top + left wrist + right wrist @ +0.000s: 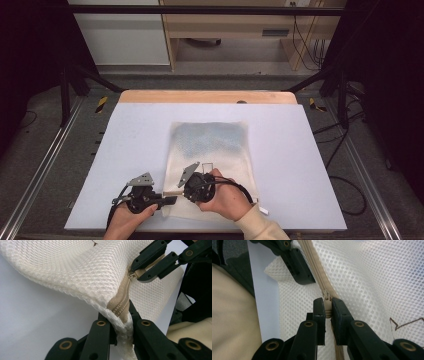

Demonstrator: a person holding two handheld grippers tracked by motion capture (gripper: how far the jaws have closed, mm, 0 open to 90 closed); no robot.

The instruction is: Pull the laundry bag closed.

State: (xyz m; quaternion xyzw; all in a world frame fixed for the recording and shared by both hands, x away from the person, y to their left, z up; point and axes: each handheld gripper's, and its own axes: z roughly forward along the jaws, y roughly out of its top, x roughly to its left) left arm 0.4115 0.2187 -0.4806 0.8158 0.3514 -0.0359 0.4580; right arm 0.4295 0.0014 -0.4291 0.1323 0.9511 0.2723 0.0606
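A white mesh bag (210, 145) with a beige zipper (122, 302) lies flat on the table, something bluish showing through its far half. My left gripper (122, 317) is shut on the bag's near-left corner, right at the zipper's end, and lifts the mesh a little. In the high view the left gripper (171, 200) lies at the bag's left edge. My right gripper (327, 306) is shut on the beige zipper pull (327, 308), a short way along the zipper from the left jaws. In the high view the right gripper (187, 192) sits over the bag's near edge.
The pale lavender table top (130, 135) has a wooden strip (207, 96) along its far edge. Black frame bars and cables stand on the floor at both sides. A cream sleeve (262, 225) comes in from the bottom right.
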